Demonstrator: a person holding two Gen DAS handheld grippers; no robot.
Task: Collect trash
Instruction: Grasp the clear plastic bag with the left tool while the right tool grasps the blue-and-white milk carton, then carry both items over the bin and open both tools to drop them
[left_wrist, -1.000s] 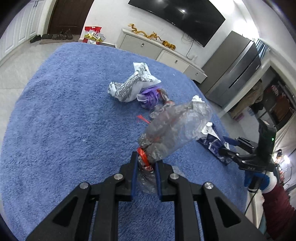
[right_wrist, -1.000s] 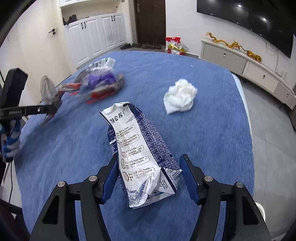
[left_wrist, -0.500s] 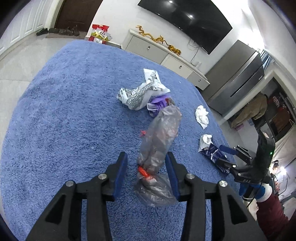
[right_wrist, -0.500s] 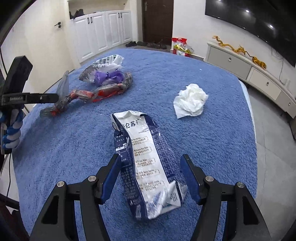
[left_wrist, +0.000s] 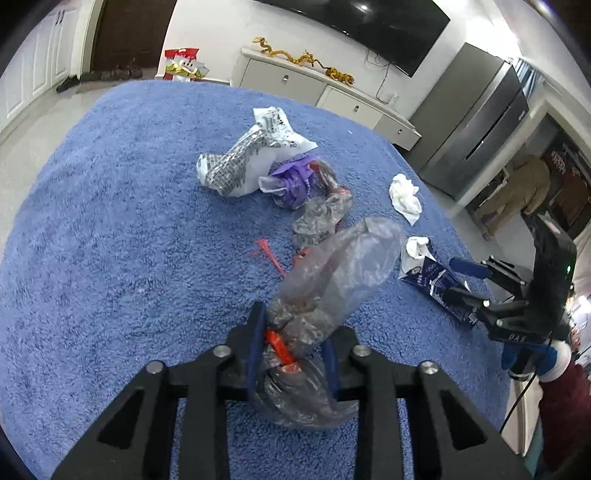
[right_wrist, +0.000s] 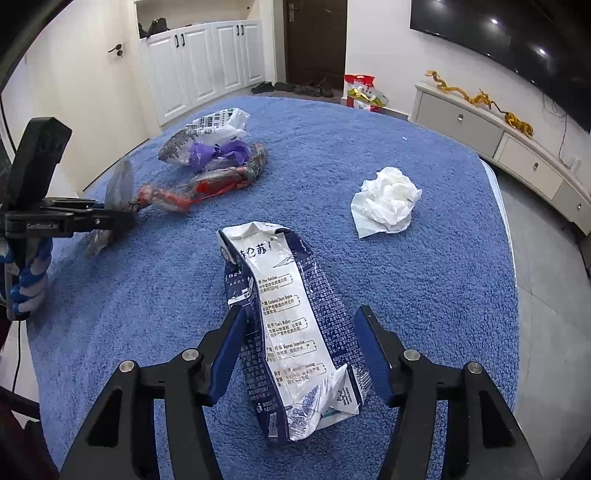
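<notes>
A crumpled clear plastic wrapper with red print (left_wrist: 332, 280) lies on the blue carpeted table (left_wrist: 110, 240), one end between the fingers of my left gripper (left_wrist: 293, 343), whose jaws stand apart around it. In the right wrist view my right gripper (right_wrist: 301, 350) is open around a flattened blue and white milk carton (right_wrist: 291, 325), fingers a little off its sides. The carton also shows in the left wrist view (left_wrist: 432, 280). A crumpled white tissue (right_wrist: 386, 201) lies beyond the carton.
A pile of trash lies mid-table: a white printed bag (left_wrist: 255, 158), a purple bag (left_wrist: 295, 181) and another clear wrapper (left_wrist: 321, 218). A small red scrap (left_wrist: 267, 253) lies nearby. The table edge drops to the floor on the right (right_wrist: 502, 206).
My left gripper opened and let go of the clear wrapper, then narrowed around its end again. My right gripper stayed open around the carton and moved slightly forward.
</notes>
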